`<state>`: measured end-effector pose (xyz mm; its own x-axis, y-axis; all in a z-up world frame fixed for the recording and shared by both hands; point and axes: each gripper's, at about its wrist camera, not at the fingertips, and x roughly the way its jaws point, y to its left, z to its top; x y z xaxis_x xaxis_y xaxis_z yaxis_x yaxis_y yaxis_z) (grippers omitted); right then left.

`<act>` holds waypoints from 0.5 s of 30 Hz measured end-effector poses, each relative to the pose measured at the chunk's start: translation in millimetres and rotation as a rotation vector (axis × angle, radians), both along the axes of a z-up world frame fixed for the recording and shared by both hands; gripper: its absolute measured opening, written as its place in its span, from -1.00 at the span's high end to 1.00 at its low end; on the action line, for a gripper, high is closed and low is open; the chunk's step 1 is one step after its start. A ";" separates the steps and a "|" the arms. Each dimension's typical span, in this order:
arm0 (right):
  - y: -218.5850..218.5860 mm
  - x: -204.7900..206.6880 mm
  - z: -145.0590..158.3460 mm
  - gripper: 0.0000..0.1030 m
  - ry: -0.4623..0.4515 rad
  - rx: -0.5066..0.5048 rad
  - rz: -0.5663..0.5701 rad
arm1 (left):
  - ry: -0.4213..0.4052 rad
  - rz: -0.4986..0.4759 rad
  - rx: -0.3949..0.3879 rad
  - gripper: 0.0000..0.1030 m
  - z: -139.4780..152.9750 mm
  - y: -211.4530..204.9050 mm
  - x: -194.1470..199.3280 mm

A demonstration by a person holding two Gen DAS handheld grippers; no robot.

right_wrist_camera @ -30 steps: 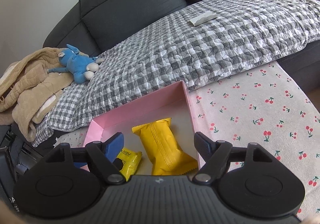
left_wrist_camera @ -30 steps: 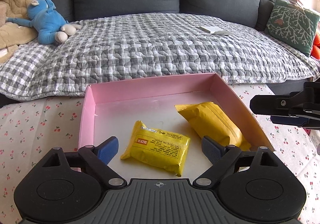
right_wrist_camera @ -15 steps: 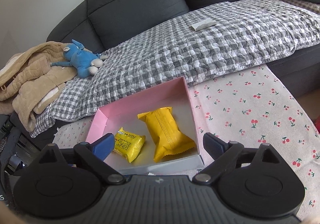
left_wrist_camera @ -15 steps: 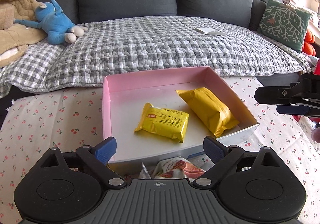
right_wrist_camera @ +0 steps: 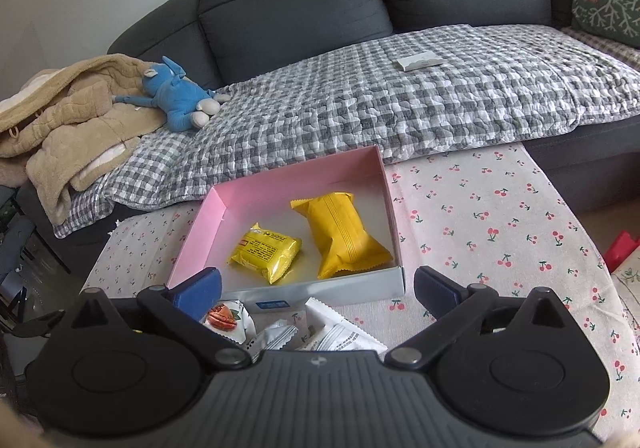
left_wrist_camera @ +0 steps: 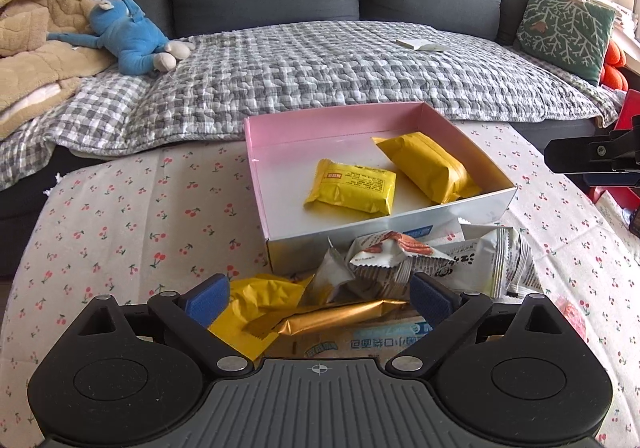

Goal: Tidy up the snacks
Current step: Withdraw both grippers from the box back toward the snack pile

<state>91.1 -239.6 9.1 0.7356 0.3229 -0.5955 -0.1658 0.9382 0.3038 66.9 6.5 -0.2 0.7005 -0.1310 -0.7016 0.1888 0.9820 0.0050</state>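
A pink-lined box (left_wrist_camera: 336,124) (right_wrist_camera: 296,178) on the cherry-print table holds two yellow snack packs: a flat one (left_wrist_camera: 352,187) (right_wrist_camera: 266,254) and a plump one (left_wrist_camera: 426,166) (right_wrist_camera: 342,234). A pile of loose snacks lies in front of the box: a gold bar (left_wrist_camera: 340,318), a yellow wrapper (left_wrist_camera: 256,298), white packets (left_wrist_camera: 390,250) (right_wrist_camera: 230,318). My left gripper (left_wrist_camera: 318,296) is open and empty, just above the pile. My right gripper (right_wrist_camera: 316,288) is open and empty, over the box's near wall; it also shows at the right edge of the left wrist view (left_wrist_camera: 592,156).
A grey sofa with a checked quilt (left_wrist_camera: 340,64) stands behind the table. On it lie a blue plush toy (left_wrist_camera: 132,36), a tan jacket (right_wrist_camera: 68,120), a white packet (right_wrist_camera: 418,61) and a green cushion (left_wrist_camera: 564,28). A red object (right_wrist_camera: 620,252) is at the right.
Both grippers have drawn back from the box toward the near side. The snack pile in front of the box has come into view. Both stay open.
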 end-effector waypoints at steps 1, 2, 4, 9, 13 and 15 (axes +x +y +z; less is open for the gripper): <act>0.8 -2.2 -1.8 -0.99 -0.001 -0.006 0.004 | -0.002 0.000 0.002 -0.90 -1.5 2.6 -4.4; 1.8 -5.1 -3.9 -0.99 -0.001 -0.016 0.012 | -0.003 0.000 0.002 -0.90 -2.6 4.3 -7.5; 3.9 -10.5 -7.7 -0.99 -0.007 -0.040 0.029 | -0.003 -0.003 -0.002 -0.90 -5.0 7.9 -12.0; 10.2 -24.8 -15.1 -0.99 -0.019 -0.122 0.080 | 0.036 -0.012 -0.068 -0.90 -14.8 21.7 -25.0; 13.1 -35.7 -20.1 -0.99 0.004 -0.143 0.125 | 0.063 -0.055 -0.086 -0.90 -24.3 28.1 -32.4; 15.0 -39.1 -23.2 -0.99 0.014 -0.157 0.146 | 0.073 -0.073 -0.079 -0.90 -29.2 28.8 -36.1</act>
<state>52.0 -224.6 -14.0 0.6793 0.3279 -0.6566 -0.3004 0.9405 0.1588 30.7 35.4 -29.4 0.6344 -0.2364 -0.7360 0.2565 0.9625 -0.0882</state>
